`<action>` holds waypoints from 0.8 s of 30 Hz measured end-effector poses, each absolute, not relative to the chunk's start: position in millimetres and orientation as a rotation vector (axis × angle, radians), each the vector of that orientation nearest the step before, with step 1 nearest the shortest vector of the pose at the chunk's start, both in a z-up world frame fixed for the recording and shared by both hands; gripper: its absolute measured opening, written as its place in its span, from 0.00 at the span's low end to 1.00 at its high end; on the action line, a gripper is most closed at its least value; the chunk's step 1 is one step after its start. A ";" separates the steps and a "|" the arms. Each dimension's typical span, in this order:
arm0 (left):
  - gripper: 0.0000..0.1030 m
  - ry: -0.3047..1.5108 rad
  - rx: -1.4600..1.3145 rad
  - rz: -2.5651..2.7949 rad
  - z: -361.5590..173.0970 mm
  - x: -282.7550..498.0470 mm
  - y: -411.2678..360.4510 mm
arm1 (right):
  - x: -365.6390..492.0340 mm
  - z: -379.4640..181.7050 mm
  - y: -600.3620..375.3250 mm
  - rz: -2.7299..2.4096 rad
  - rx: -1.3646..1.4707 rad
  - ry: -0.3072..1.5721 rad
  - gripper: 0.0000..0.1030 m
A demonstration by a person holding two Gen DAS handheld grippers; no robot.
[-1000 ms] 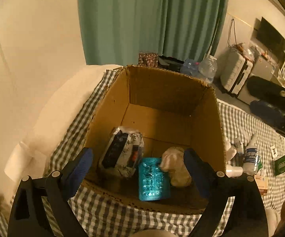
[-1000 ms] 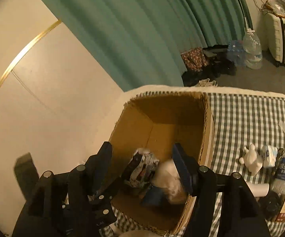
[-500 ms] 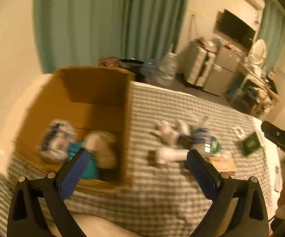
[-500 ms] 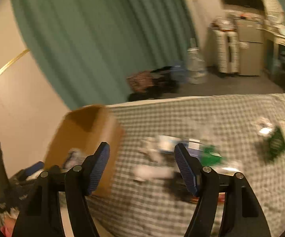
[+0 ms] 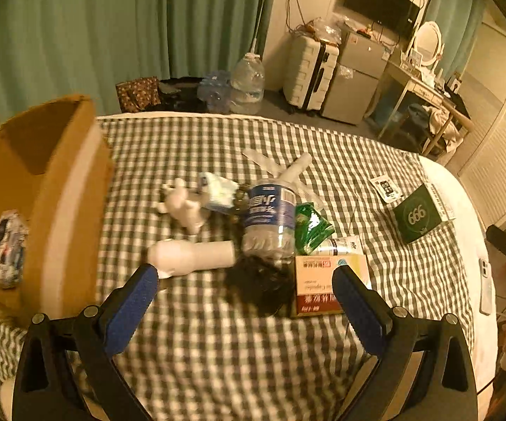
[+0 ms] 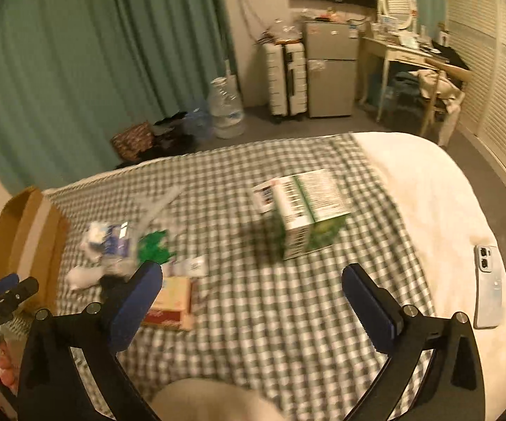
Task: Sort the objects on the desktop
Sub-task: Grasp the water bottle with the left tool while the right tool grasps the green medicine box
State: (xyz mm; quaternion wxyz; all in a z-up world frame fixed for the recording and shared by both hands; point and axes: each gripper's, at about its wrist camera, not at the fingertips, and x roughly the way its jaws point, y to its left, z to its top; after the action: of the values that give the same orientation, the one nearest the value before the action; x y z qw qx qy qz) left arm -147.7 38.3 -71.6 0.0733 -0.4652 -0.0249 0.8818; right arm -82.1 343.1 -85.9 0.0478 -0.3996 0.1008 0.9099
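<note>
My left gripper (image 5: 244, 276) hangs open and empty over a pile on the checked cloth (image 5: 218, 343): a white bottle (image 5: 193, 256), a white plush toy (image 5: 182, 205), a water bottle (image 5: 270, 221), a green packet (image 5: 311, 226), a black clump (image 5: 260, 284) and an orange-red carton (image 5: 319, 287). The cardboard box (image 5: 60, 193) stands at the left with a printed packet (image 5: 4, 249) inside. My right gripper (image 6: 252, 273) has its jaws opening with nothing between them. It points at a green-and-white carton (image 6: 309, 210) further out on the cloth.
A dark green box marked 666 (image 5: 419, 215) and a small card (image 5: 386, 187) lie to the right of the pile. A phone (image 6: 488, 287) rests on the white bedding near the right edge. Beyond the bed are water jugs (image 5: 247, 84), a suitcase (image 5: 309, 70) and a desk.
Both grippers have swung right, away from above the cardboard box and out over the checked cloth. The right jaws stand much wider than before. The box items stay inside.
</note>
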 end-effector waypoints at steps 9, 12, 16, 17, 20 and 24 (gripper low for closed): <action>0.99 -0.009 -1.483 2.629 -110.0 -190.9 71.1 | -140.1 -127.9 374.7 2.719 -1.289 0.210 1.00; 0.99 -0.019 -1.493 2.633 -118.0 -202.1 77.6 | -153.9 -136.4 377.3 2.725 -1.298 0.159 1.00; 0.99 -0.048 -1.527 2.623 -131.9 -217.0 83.6 | -168.6 -148.0 381.7 2.705 -1.314 0.093 1.00; 0.99 -0.067 -1.537 2.616 -137.2 -221.9 84.6 | -172.3 -151.4 383.0 2.692 -1.320 0.058 1.00; 0.99 -0.075 -1.572 2.620 -150.3 -232.6 88.6 | -182.2 -161.2 385.6 2.690 -1.353 0.013 1.00; 0.99 -0.060 -1.587 2.614 -164.2 -243.3 96.4 | -192.8 -177.7 392.7 2.682 -1.407 0.018 1.00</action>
State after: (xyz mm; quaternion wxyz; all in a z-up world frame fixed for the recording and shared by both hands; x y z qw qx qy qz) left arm -243.3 96.4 -164.2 0.0416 -0.5185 -0.0197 0.8539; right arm -192.8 392.7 -177.7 0.0566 -0.4638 0.0060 0.8841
